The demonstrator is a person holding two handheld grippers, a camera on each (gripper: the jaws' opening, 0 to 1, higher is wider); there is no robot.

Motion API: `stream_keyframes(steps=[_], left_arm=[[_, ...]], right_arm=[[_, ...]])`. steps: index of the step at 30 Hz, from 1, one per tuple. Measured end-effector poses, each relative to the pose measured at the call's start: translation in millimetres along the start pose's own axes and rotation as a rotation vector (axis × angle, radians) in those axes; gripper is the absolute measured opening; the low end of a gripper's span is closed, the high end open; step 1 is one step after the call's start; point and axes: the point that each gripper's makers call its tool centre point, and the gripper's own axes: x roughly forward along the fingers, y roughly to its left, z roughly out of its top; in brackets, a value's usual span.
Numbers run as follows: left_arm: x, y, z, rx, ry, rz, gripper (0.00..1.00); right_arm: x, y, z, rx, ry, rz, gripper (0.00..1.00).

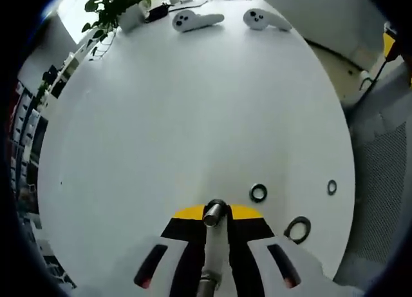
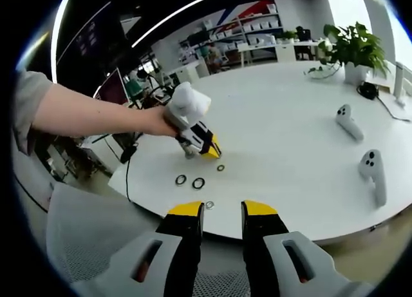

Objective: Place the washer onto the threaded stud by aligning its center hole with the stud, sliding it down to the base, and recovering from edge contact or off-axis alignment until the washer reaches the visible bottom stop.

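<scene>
A metal threaded stud (image 1: 213, 215) stands up between the yellow-tipped jaws of my left gripper (image 1: 214, 227), which is shut on it just above the white table (image 1: 180, 116). Three dark washers lie flat on the table beyond the jaws: one close ahead (image 1: 258, 192), a larger one to the right (image 1: 297, 229), a small one farther right (image 1: 331, 187). In the right gripper view, my right gripper (image 2: 223, 214) hangs open and empty off the table's near edge. Beyond it, a hand holds the left gripper (image 2: 199, 139) down on the table, with washers (image 2: 198, 183) beside it.
Two white hand controllers (image 1: 196, 20) (image 1: 265, 19) lie at the table's far side, next to a potted plant (image 1: 119, 4). A grey mesh chair (image 2: 96, 245) sits below my right gripper. A person's bare forearm (image 2: 90, 116) reaches in from the left. Shelves line the background.
</scene>
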Motion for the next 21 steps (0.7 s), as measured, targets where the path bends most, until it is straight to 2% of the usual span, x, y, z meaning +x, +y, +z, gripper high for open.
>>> stream_keyframes(steps=[2,5,9,13,17,21], left_arm=[[-0.8,-2.1,0.9,-0.002,-0.009,0.0,0.1],[-1.5,-0.9,2.0,-0.041,-0.034,0.009,0.17],[-9.0,-0.3,3.4,-0.067,-0.056,0.019,0.19],[-24.2,0.9,4.4,-0.087,-0.089,0.053,0.19],[-43.1,3.3,7.8,-0.172,-0.163,0.086,0.19],[-60.2,-5.2,4.3,-0.193,-0.199,0.098,0.19]], right_arm=[[0.1,0.5,-0.7,-0.002,0.005,0.002,0.26],[1.1,1.3,-2.2,-0.011,0.017,0.005,0.26],[1.7,2.1,-5.1,-0.016,0.034,0.009,0.26],[1.8,2.1,-6.3,-0.017,0.041,0.008,0.26],[1.5,1.9,-7.4,-0.022,0.047,0.005,0.26],[2.0,1.9,-7.3,-0.026,0.047,0.005,0.26]])
